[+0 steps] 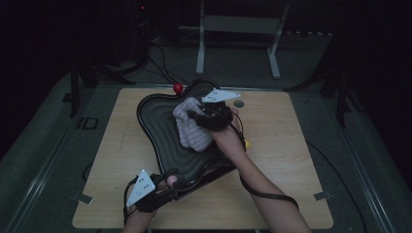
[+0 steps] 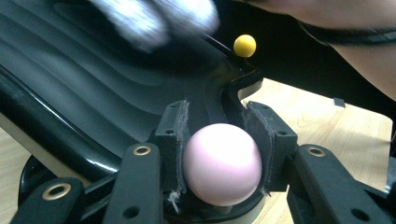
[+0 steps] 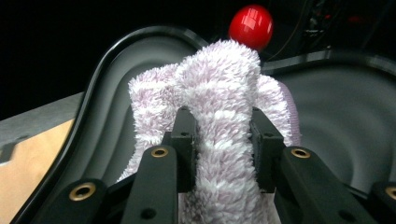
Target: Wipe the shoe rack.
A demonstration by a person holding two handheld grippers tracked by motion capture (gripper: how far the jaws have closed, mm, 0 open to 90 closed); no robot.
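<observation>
A black ridged tray (image 1: pixel 160 131) with wavy edges lies across the wooden table. Its near corner carries a pink ball knob (image 2: pixel 221 163), and my left gripper (image 1: pixel 167 187) is shut on that knob, both pads against it. A fluffy pink-and-white cloth (image 1: pixel 192 128) rests in the tray's far half. My right gripper (image 1: pixel 201 116) is shut on a fold of this cloth (image 3: pixel 224 135), the fabric pinched between the pads. A red ball knob (image 1: pixel 178 88) marks the tray's far corner, and a yellow ball knob (image 2: pixel 244 45) its right side.
The wooden table (image 1: pixel 291 160) has bare surface to the tray's right and left. A small grey disc (image 1: pixel 238 103) lies beyond the right hand. A white frame (image 1: pixel 238 29) stands on the floor past the table. Tape strips (image 1: pixel 320 195) mark the table's near corners.
</observation>
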